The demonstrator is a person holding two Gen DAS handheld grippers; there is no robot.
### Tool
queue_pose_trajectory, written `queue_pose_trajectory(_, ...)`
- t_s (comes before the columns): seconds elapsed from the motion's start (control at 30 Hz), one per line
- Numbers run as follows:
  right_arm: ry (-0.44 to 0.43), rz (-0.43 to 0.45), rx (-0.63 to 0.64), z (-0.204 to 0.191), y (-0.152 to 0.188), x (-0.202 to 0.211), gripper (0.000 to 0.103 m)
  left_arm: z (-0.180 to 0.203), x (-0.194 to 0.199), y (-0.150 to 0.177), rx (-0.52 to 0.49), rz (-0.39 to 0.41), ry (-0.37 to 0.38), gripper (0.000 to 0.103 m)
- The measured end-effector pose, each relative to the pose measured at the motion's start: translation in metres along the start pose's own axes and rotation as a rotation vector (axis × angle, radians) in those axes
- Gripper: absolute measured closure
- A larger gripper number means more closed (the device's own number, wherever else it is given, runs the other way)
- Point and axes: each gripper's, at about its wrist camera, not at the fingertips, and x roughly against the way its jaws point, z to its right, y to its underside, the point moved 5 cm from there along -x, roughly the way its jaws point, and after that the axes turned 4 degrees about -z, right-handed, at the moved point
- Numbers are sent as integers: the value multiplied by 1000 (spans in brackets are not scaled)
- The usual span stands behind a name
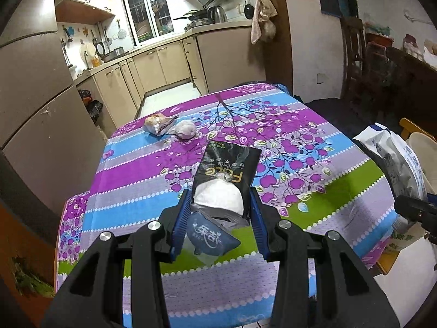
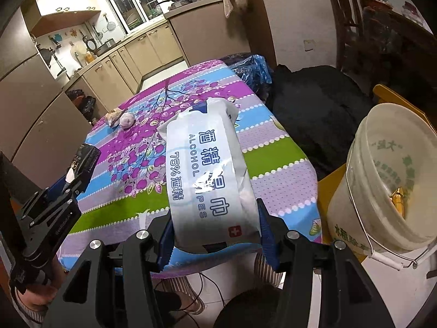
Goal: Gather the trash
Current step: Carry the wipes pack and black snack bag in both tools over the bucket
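Note:
My left gripper (image 1: 220, 213) is shut on a black tissue pack (image 1: 229, 166) with white tissue showing, and a small blue wrapper (image 1: 210, 235) hangs under it, above the flowered tablecloth (image 1: 314, 142). My right gripper (image 2: 215, 227) is shut on a white alcohol wipes pack (image 2: 207, 169), held above the table's near right corner. Beside it, right of the table, stands a cream bucket (image 2: 366, 191) with a gold wrapper (image 2: 398, 199) inside. Two crumpled pieces of trash (image 1: 170, 127) lie at the table's far left. The left gripper (image 2: 68, 175) shows at the left of the right wrist view.
A dark bag (image 2: 316, 109) and a blue plastic bag (image 2: 254, 71) sit past the table's right side. Kitchen cabinets (image 1: 153, 63) run behind the table. Black bags (image 1: 90, 101) stand on the floor at the left. A person's striped trouser legs (image 2: 177, 284) are below the table edge.

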Motion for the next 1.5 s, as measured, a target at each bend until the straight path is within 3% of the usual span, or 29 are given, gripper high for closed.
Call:
queue_pose_trajectory(0.37, 48, 44, -35, 31, -6, 24, 49, 43, 4, -11, -82, 15, 38, 63)
queue_pose_trajectory(0.83, 214, 122, -137, 140, -19, 88, 48, 153, 7, -39, -252, 54, 155, 62)
queue_pose_trajectory(1.1, 370, 139, -234, 236, -21, 131, 48, 243, 16, -55, -391, 55, 313, 62)
queue_pose_trajectory(1.33, 458, 88, -292, 295, -10, 142, 48, 325, 30, -61, -530, 34, 487, 61)
queue_pose_trajectory(1.5, 470, 44, -340, 310, -1, 136, 48, 379, 26, -64, -628, -71, 674, 61)
